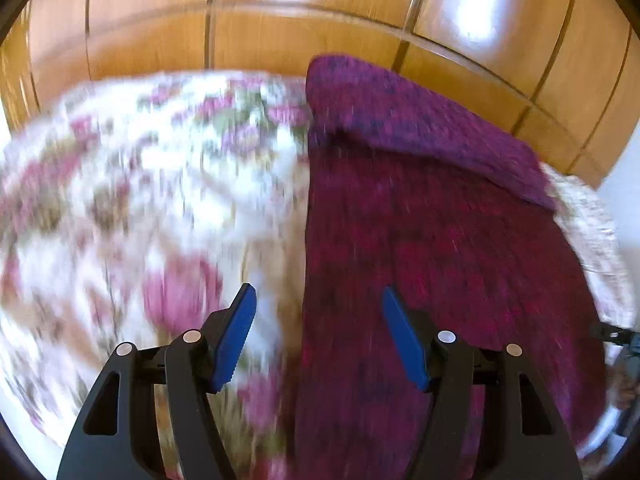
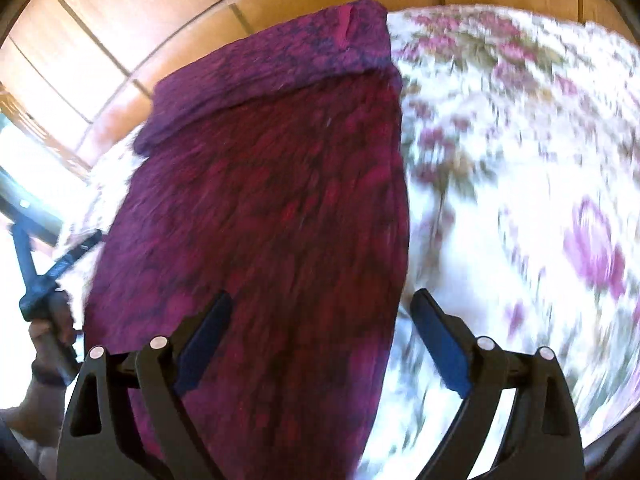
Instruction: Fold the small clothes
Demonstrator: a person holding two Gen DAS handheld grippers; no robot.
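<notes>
Mid-fold, between grasps: magenta garment [image 1: 440, 240] lies as a long strip on the floral bed [image 1: 140, 180], far end already turned over, left gripper [image 1: 320, 300] and right gripper [image 2: 324, 308] both open and empty above its near end, next move probably gripping near corners

Floral bedspread [image 1: 132, 184], white with pink blooms, blurred. Glossy wooden wardrobe panels [image 1: 256, 36] behind, light glare.

Both views are bright with daylight — white glare blooms on the glossy orange-brown wooden wardrobe panels [image 1: 256, 40] at the upper frame. Motion blur smears the white, pink-flowered bedspread [image 2: 520, 160]; fisheye bending curves the edges, corners black.
</notes>
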